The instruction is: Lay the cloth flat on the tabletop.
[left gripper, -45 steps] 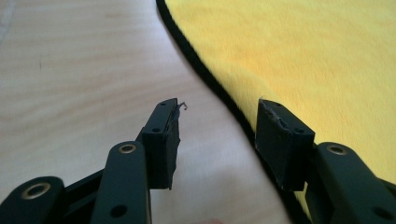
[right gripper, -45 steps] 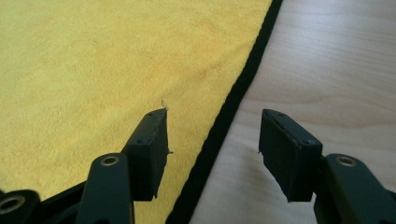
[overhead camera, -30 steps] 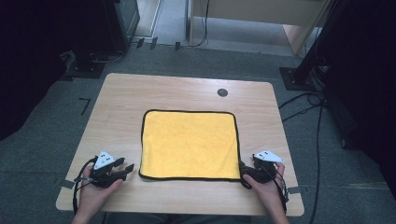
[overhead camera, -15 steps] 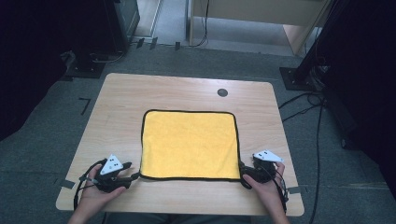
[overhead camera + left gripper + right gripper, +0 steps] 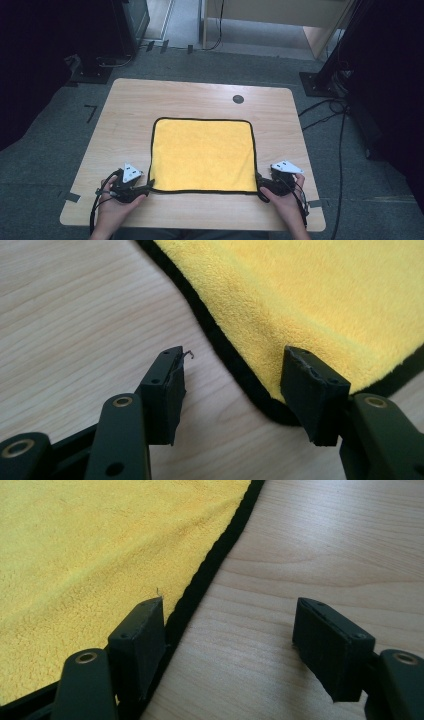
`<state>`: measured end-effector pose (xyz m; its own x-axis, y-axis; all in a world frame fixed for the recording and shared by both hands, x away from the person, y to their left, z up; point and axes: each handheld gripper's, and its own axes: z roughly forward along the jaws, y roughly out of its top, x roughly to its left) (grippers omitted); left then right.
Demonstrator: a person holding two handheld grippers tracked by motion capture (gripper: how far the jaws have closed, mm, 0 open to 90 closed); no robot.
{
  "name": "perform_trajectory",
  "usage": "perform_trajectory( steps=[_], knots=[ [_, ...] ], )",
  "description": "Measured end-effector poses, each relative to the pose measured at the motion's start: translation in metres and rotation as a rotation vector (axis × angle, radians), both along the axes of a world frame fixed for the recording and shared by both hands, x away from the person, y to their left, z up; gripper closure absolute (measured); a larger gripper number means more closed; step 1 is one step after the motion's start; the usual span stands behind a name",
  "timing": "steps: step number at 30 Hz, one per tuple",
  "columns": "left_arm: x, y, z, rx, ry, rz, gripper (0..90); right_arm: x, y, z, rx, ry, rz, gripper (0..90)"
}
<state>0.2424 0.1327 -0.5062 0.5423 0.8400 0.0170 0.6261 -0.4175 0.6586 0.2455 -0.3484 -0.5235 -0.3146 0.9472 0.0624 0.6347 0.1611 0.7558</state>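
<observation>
A yellow cloth [image 5: 202, 155] with black edging is spread flat on the desk [image 5: 130, 105], nearer its front edge than its back. At the cloth's front left corner, the left gripper [image 5: 148, 184] is held with jaws spread, having just been opening; the corner lies between them, unpinched. At the front right corner, the right gripper [image 5: 258, 181] is also spread, one jaw over the cloth's edge, the other over bare wood.

No readable text (or labels) anywhere here.
</observation>
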Motion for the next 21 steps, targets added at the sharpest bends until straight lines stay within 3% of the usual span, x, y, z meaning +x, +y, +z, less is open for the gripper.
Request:
perform_trajectory(
  steps=[2,3,5,6,8,10,13,14,17,19,21],
  knots=[
    [0.0,0.003,0.003,0.016,0.008,-0.007,43.3,0.0,0.0,0.0,0.0,0.0,0.001,28.6],
    [0.001,0.006,0.004,-0.001,0.014,-0.012,43.8,0.0,0.0,0.0,0.0,0.0,0.001,28.6],
    [0.004,0.014,0.005,-0.121,0.019,0.019,44.5,0.0,0.0,0.0,0.001,0.0,0.002,28.6],
    [0.006,0.016,0.006,-0.177,0.009,0.058,43.9,0.0,0.0,0.0,0.001,0.0,0.002,28.6],
    [0.012,0.016,0.007,-0.215,-0.037,0.132,41.5,0.0,0.0,0.0,0.0,0.0,0.003,28.5],
    [0.023,0.009,0.005,-0.196,-0.062,0.172,41.3,0.001,0.0,0.0,0.0,0.0,0.003,28.4],
    [0.037,-0.003,-0.002,-0.101,-0.051,0.192,42.7,0.001,0.0,0.0,-0.001,0.0,0.001,28.4],
    [0.037,-0.006,-0.005,-0.065,-0.042,0.188,42.8,0.0,0.0,0.0,-0.001,0.0,0.001,28.4],
    [0.031,-0.01,-0.005,0.024,-0.088,0.177,42.8,0.0,0.0,0.0,0.0,0.001,-0.001,28.3],
    [0.028,-0.006,-0.005,0.029,-0.097,0.195,42.6,0.0,0.0,0.0,0.001,0.001,0.0,28.3],
    [0.026,0.001,-0.006,-0.02,-0.084,0.198,41.8,0.001,0.0,0.0,0.0,0.001,0.001,28.0]
  ],
)
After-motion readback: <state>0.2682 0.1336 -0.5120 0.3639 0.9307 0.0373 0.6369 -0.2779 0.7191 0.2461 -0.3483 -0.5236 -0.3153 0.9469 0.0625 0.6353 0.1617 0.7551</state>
